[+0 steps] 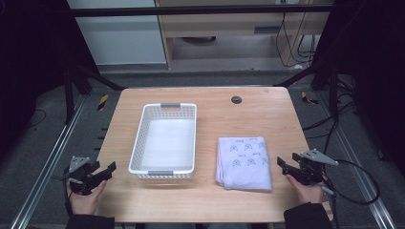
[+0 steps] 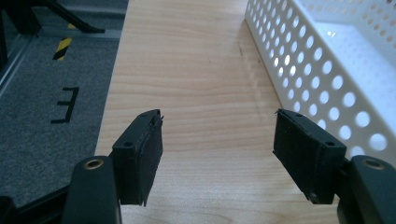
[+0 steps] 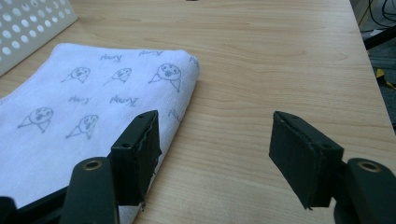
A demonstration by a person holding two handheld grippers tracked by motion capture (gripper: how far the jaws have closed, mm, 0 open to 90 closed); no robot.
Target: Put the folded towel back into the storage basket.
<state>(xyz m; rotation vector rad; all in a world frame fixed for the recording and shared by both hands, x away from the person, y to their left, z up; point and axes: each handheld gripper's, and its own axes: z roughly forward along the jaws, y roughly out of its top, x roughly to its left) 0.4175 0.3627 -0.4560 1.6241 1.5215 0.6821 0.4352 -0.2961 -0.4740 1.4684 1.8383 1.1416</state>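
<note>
Wooden table (image 1: 210, 195): towel (image 1: 244, 162) beside right fingers (image 3: 135, 161).

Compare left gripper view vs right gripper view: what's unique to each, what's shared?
Left gripper view only: the white basket's perforated side wall, and grey floor with a yellow-black striped marker beyond the table edge. Right gripper view only: the folded white towel printed with small drawn faces. Shared: the wooden table, and each gripper's own black jaws spread open with nothing between them.
</note>
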